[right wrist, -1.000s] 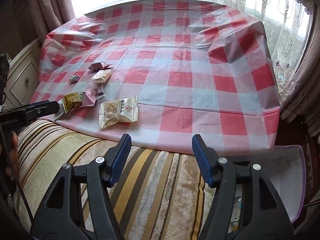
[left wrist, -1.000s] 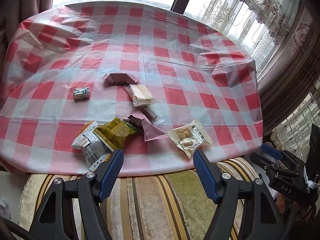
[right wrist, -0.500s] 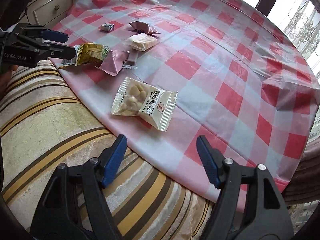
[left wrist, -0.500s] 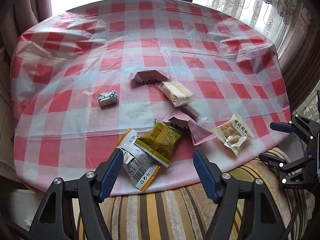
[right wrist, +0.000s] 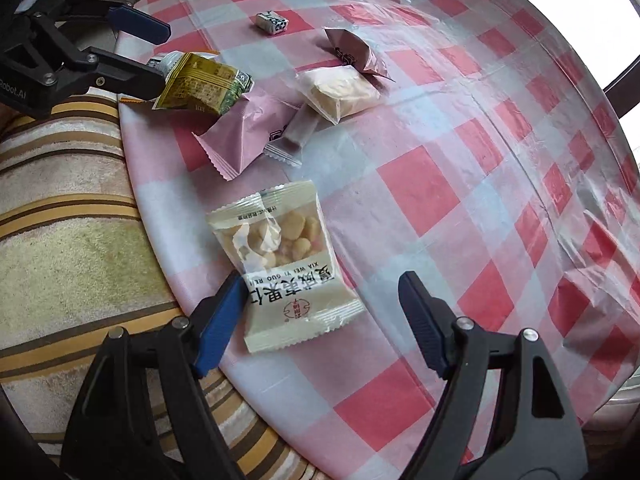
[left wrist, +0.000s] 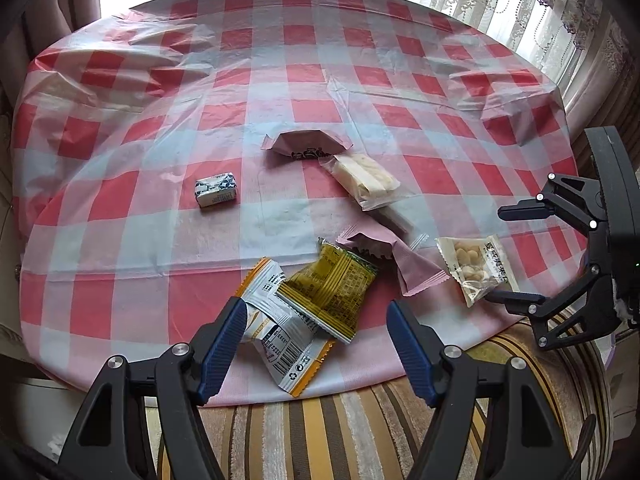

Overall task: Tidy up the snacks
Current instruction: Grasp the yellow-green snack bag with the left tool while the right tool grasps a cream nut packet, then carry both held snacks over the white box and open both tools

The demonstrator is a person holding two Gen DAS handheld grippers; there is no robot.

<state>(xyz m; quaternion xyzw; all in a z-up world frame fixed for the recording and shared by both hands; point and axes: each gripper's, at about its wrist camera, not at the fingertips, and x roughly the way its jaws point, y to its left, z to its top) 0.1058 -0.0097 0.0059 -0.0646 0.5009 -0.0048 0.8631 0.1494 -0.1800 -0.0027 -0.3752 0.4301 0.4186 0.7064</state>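
Observation:
Several snack packets lie near the front edge of a round table under a red-and-white check cloth (left wrist: pixel 280 80). My left gripper (left wrist: pixel 316 312) hangs open just above a yellow-green packet (left wrist: pixel 332 284) and a white-and-orange packet (left wrist: pixel 280 344). My right gripper (right wrist: pixel 320 284) points down over a clear packet of pale nuts (right wrist: pixel 280 264). Its jaws are opening and straddle the packet's printed end without pressing it. The right gripper (left wrist: pixel 516 256) also shows in the left wrist view, beside the nut packet (left wrist: pixel 474 268). The left gripper (right wrist: pixel 156 52) shows top left in the right wrist view.
Further in lie a pink packet (left wrist: pixel 400 260), a small clear bar (left wrist: pixel 394 218), a clear pack of pale biscuit (left wrist: pixel 366 180), a second pink packet (left wrist: pixel 306 146) and a small blue-and-white sweet (left wrist: pixel 216 192). A striped cushion (left wrist: pixel 320 432) borders the table's near edge.
Both grippers came forward from over the striped cushion to the table edge. The right one rolled, dropped over the nut packet and spread its jaws wider. The left one's jaws kept their width.

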